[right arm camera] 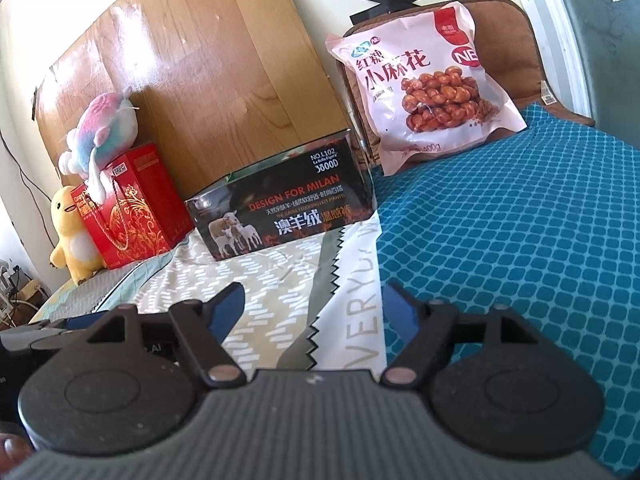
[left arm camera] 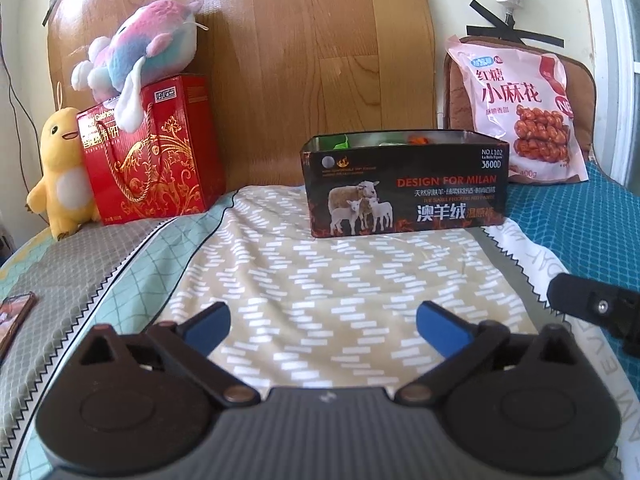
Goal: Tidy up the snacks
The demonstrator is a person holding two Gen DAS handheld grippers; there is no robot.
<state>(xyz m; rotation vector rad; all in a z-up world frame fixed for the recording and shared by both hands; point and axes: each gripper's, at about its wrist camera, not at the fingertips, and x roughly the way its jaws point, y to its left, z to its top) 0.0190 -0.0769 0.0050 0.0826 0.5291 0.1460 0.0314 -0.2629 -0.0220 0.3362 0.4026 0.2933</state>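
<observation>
Now: black tin [left arm camera: 404,188] w/ sheep print, lidless; left gripper [left arm camera: 323,322] & right gripper [right arm camera: 316,312] both spread, empty.

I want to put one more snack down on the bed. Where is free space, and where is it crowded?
Free: the beige patterned cloth in front of the black tin, and the blue quilt below the pink snack bag. Crowded: the left corner, where the red gift box, yellow plush and pastel plush stand together.

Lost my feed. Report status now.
Left gripper and right gripper open, empty. Open tin ahead, snacks inside. Pink snack bag behind it. Path clear.
</observation>
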